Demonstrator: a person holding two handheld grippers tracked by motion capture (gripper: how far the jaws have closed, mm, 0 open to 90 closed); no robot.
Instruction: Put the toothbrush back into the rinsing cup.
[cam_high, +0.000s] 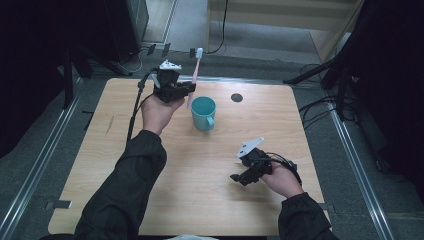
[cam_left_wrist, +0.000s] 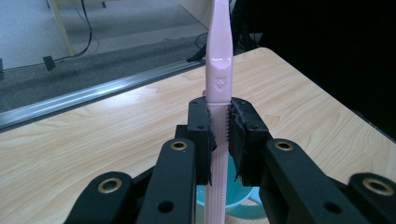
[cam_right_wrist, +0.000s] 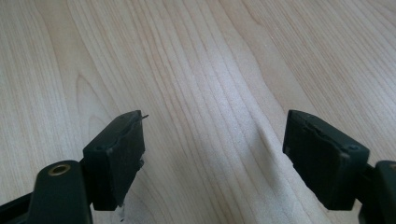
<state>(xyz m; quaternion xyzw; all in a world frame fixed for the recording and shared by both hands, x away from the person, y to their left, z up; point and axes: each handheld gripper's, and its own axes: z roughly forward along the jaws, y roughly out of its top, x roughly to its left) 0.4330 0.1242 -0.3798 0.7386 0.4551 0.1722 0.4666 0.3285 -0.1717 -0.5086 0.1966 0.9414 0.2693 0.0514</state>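
High view: nearest me, my right gripper (cam_high: 239, 177) hovers jaws apart, well short of the teal mug (cam_high: 203, 113) — beyond the mug's left rim, my left gripper (cam_high: 189, 90) clamps the pink toothbrush (cam_high: 196, 75) upright.

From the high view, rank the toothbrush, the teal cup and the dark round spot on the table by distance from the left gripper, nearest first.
1. Toothbrush: clamped upright in the left gripper itself.
2. Teal cup: just to the gripper's right, slightly toward the person.
3. Dark round spot: farther right, beyond the cup.
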